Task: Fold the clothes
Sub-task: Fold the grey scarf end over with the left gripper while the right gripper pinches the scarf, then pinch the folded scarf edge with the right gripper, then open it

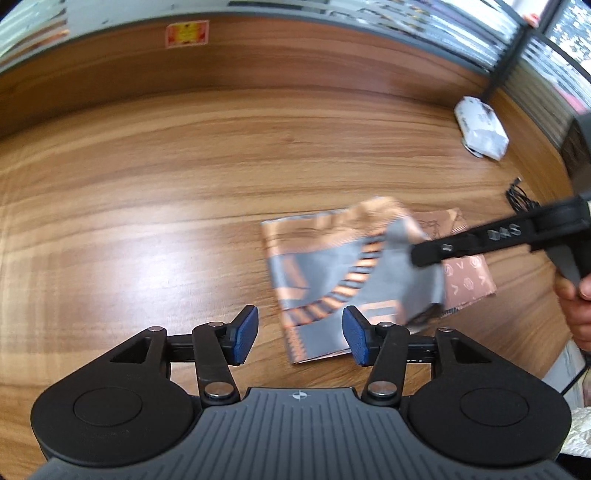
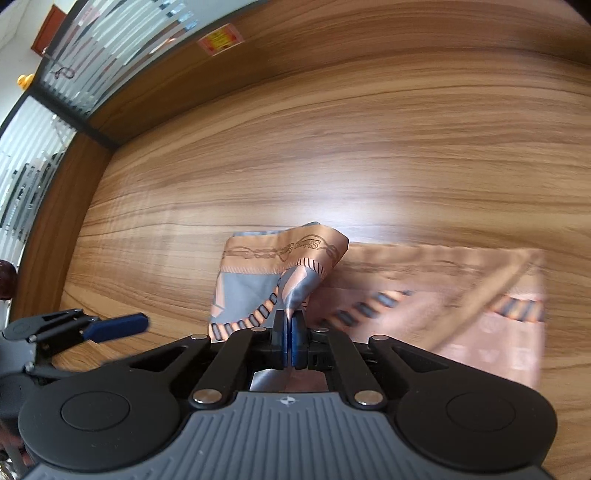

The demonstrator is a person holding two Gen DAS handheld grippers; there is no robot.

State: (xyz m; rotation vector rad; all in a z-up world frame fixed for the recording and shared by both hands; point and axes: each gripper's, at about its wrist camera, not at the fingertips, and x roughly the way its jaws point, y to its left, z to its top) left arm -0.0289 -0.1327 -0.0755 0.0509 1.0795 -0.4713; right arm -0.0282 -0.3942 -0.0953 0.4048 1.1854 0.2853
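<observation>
Orange-and-grey patterned silk scarf (image 2: 424,314) on wooden bench (image 2: 295,166): our right gripper (image 2: 291,326) pinches a lifted corner; our left gripper (image 1: 300,336) gapes, holding nothing.

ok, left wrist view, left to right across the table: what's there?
Red-orange sticker on the far wood edge → open left gripper with blue pads → orange-and-grey patterned silk scarf → right gripper, black, shut on a scarf corner → white plastic-wrapped packet → black cable.

Scarf (image 2: 461,314) blurred on its right side, white packet (image 1: 480,127) print unreadable, hand (image 1: 578,306) cut by frame edge
</observation>
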